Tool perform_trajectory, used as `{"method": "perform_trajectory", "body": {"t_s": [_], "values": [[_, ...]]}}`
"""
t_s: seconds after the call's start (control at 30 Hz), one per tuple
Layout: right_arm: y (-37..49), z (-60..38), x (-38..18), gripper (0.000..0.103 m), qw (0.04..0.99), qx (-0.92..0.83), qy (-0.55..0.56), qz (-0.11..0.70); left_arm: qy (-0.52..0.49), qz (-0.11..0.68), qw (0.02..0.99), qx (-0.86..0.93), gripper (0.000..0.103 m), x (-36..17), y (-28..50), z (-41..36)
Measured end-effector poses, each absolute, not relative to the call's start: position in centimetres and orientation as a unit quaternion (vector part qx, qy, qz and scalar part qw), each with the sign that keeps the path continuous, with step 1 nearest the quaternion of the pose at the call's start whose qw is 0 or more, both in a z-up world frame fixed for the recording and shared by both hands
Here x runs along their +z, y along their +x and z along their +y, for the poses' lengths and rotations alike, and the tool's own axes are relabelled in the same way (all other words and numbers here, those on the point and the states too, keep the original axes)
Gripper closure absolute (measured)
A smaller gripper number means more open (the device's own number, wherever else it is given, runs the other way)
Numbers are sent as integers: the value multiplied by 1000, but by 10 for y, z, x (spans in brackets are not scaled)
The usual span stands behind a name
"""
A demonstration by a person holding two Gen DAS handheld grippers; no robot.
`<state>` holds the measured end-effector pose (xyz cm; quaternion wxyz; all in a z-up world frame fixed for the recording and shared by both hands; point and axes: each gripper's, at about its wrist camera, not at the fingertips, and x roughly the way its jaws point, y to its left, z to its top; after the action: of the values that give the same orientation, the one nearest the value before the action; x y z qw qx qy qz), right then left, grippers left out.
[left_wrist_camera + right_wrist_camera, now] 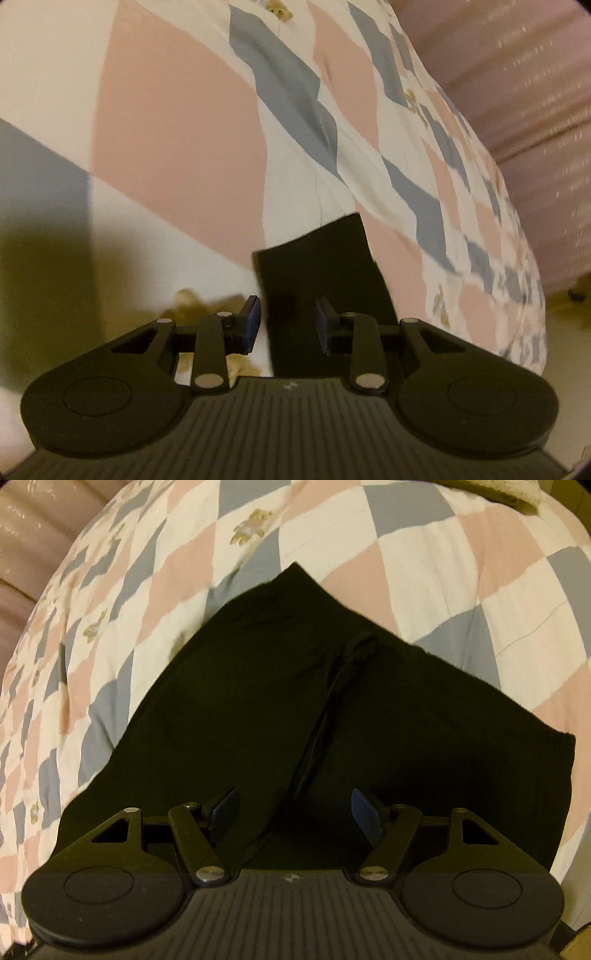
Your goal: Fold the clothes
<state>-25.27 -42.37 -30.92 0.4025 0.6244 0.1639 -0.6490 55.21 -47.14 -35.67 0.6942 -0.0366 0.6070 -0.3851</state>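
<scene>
At the bottom of each view a ribbed black gripper body shows no readable writing: the left gripper (287,321) stands released, blue pads clear of a strip of the black garment (325,280) between them. The right gripper (293,814) gapes wide, released, above the same matte black garment (258,686), which spreads across the centre of the frame. Beyond lies a bed quilt (424,572) of pink, grey and white diamonds with small teddy bears (251,526).

Matt black cloth garment (258,701), quilted bedspread (424,572)

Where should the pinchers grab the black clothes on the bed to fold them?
Probably the black garment is best pinched at its free outer edge, near the corner on the right, coming from above. It lies flat on the checked quilt, so only an edge gives the open right gripper something to lift.
</scene>
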Motion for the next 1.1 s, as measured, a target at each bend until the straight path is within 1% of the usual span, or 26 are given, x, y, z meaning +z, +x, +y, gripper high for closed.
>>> {"method": "perform_trajectory", "body": {"t_s": [0.07,0.1,0.13,0.23,0.3,0.33,0.4,0.47,0.53,0.6,0.73,0.77,0.8,0.83,0.87,1.0,1.1], "values": [[-250,-423,-308,32,407,-648,622,170,-21,596,701,-391,77,-359,549,-479],[-249,-422,-306,32,408,-648,621,170,-10,590,705,-394,93,-360,547,-484],[-249,-421,-305,32,408,-649,620,169,14,575,716,-396,100,-358,543,-487],[-252,-418,-301,31,406,-656,614,166,79,474,758,-441,100,-330,524,-477],[-255,-414,-297,31,402,-663,611,163,111,427,782,-440,100,-324,521,-466],[-257,-411,-295,31,402,-665,610,159,128,405,794,-435,103,-323,520,-461],[-261,-405,-293,31,400,-668,609,154,176,411,807,-385,103,-342,533,-460],[-265,-401,-294,31,397,-670,609,154,181,429,801,-376,103,-352,545,-457],[-267,-397,-296,31,393,-671,610,153,177,422,799,-390,102,-338,538,-451],[-267,-392,-296,31,397,-667,612,153,182,424,786,-412,93,-321,522,-440],[-266,-385,-295,32,408,-659,606,177,204,448,742,-456,92,-297,468,-397],[-263,-383,-293,36,419,-657,598,187,215,453,731,-463,91,-293,450,-381],[-260,-381,-292,42,430,-654,590,197,222,460,720,-471,88,-291,432,-364],[-257,-379,-290,44,441,-651,581,209,227,467,709,-477,86,-290,413,-344],[-251,-377,-289,44,456,-646,565,234,232,475,699,-481,83,-290,392,-322],[-234,-357,-298,45,507,-623,496,331,248,507,669,-485,81,-299,321,-244],[-226,-337,-310,43,536,-600,446,392,258,532,668,-452,80,-321,287,-189]]}}
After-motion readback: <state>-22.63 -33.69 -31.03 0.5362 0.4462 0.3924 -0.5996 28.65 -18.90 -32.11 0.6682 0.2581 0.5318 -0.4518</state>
